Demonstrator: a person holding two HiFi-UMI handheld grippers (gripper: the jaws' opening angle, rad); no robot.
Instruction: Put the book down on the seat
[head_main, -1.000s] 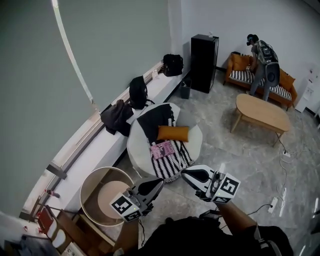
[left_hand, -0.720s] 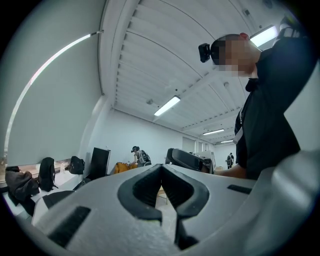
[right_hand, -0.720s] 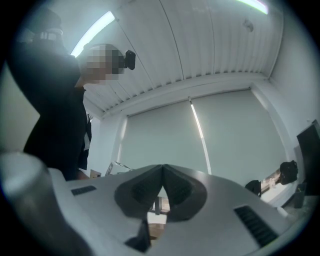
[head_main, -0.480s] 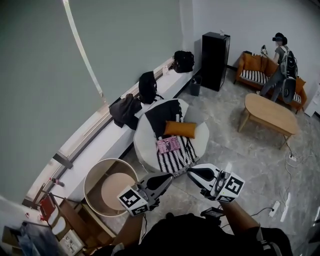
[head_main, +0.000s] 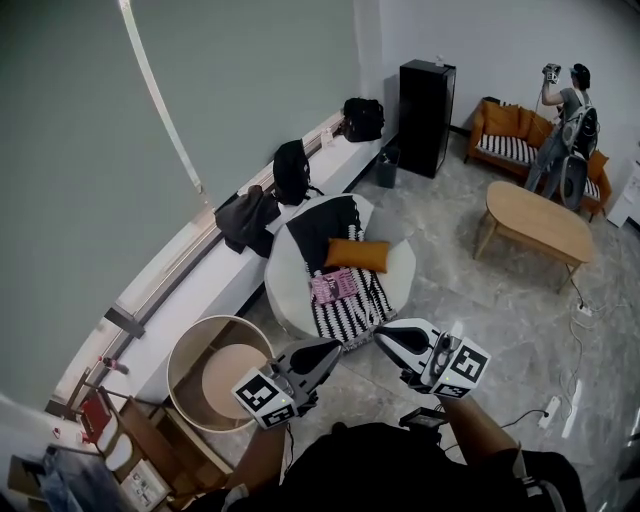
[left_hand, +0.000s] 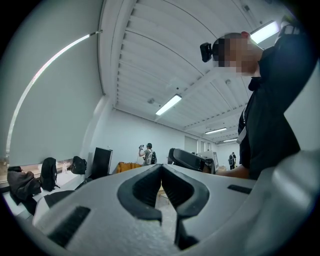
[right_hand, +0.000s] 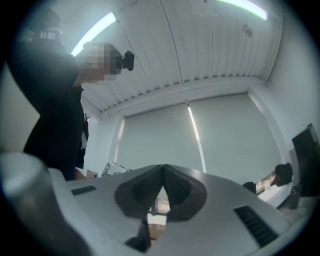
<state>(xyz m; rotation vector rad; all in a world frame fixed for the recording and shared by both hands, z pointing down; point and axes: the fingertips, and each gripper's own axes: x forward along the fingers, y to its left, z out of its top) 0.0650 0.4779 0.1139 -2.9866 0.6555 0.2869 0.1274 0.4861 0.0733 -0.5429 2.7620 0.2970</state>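
Note:
A pink book (head_main: 333, 287) lies on the round white seat (head_main: 400, 272), on a black-and-white striped throw, just below an orange cushion (head_main: 357, 254). My left gripper (head_main: 333, 349) hangs in front of the seat's near edge, shut and empty, and points up toward the ceiling in the left gripper view (left_hand: 161, 167). Beside it to the right is my right gripper (head_main: 383, 338), also shut with nothing in it; in the right gripper view (right_hand: 162, 167) its tips meet and point toward the grey wall blind.
A round wooden side table (head_main: 216, 371) stands left of the left gripper. Bags (head_main: 290, 172) sit on the window ledge. A black cabinet (head_main: 425, 103), an oval coffee table (head_main: 533, 223) and an orange sofa (head_main: 505, 131) stand farther off, with a person (head_main: 565, 133) at the sofa. Cables and a power strip (head_main: 550, 408) lie on the floor at right.
The view has shifted a little and the seat sits slightly more central. Both grippers stay shut and low in front of me. The person at the sofa has straightened and raised an arm.

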